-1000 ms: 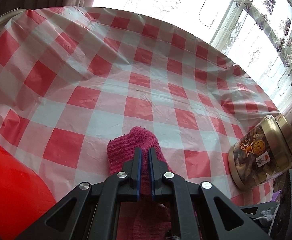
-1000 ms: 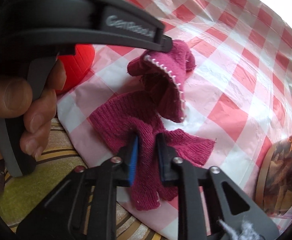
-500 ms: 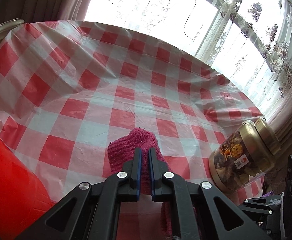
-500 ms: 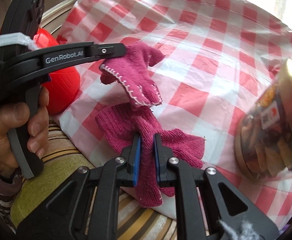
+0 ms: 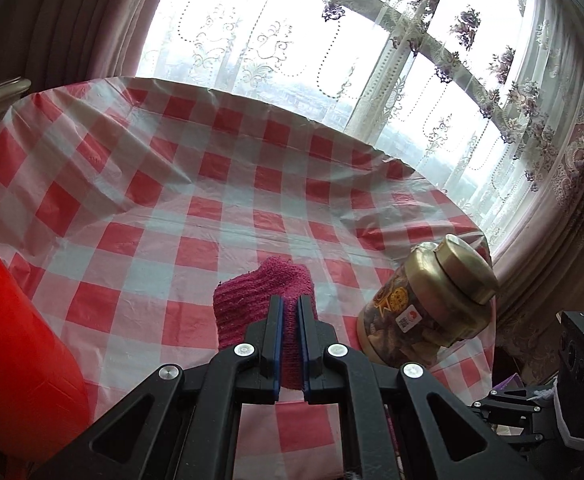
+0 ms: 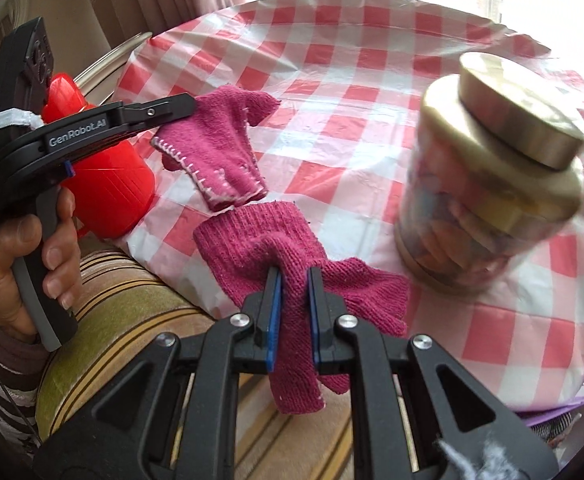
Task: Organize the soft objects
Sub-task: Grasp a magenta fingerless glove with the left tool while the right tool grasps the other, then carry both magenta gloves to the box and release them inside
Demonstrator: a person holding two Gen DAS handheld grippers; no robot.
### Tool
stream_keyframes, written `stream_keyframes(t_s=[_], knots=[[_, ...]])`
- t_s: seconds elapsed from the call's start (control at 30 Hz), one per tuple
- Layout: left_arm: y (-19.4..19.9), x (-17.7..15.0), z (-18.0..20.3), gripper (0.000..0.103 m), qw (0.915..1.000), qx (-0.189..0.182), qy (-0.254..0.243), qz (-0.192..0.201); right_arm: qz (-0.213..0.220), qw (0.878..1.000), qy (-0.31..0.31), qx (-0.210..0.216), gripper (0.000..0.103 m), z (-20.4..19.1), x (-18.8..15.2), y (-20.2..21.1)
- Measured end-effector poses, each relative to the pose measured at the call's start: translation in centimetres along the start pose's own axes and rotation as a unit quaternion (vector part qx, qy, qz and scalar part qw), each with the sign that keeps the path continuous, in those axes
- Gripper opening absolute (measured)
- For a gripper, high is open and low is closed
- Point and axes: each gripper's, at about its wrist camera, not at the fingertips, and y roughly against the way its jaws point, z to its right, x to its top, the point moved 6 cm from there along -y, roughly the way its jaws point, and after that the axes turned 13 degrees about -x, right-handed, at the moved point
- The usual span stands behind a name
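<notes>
A magenta knitted piece [image 5: 263,288] sticks up between the pads of my left gripper [image 5: 287,300], which is shut on it above the checked table. In the right wrist view the left gripper [image 6: 191,106] holds this piece [image 6: 219,148], with white stitching along its edge, hanging in the air. My right gripper [image 6: 294,274] is shut on a second magenta knitted piece [image 6: 243,236], bunched between its blue pads and lifted at the table's near edge. The two pieces touch; I cannot tell whether they are joined.
A jar with a gold lid [image 6: 492,200] stands on the red-and-white checked cloth [image 6: 332,80], right of the knitwear. A red plastic container [image 6: 107,184] sits at the left edge. A striped cushion [image 6: 131,320] lies below the table edge. A person's hand [image 6: 23,272] grips the left handle.
Both grippers have risen with their magenta pieces still held. The right view has swung so the jar now stands in full view. The left view now tilts up toward the window.
</notes>
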Motion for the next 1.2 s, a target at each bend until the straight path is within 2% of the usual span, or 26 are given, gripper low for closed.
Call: stream_keyframes(t_s=[0.4,0.67,0.93,1.2], knots=[[0.0,-2.0,8.3,0.007,0.9976,-0.049,-0.043,-0.021,0.013,0.997,-0.067,-0.036,0.015,6.1,-3.9,4.7],[-1.1,-4.5,15.8,0.007,0.9899,-0.099,-0.086,-0.053,0.026,0.989,-0.13,-0.068,0.015,11.9,-8.1,8.7],[-2.8,-8.2,24.0,0.007,0.9732,-0.164,-0.125,-0.101,0.03,0.971,-0.197,-0.134,0.015,18.6,-13.5,12.8],[-5.3,-14.0,31.9,0.007,0.9441,-0.227,-0.164,-0.173,0.005,0.941,-0.255,-0.221,0.016,24.1,-19.6,15.4]])
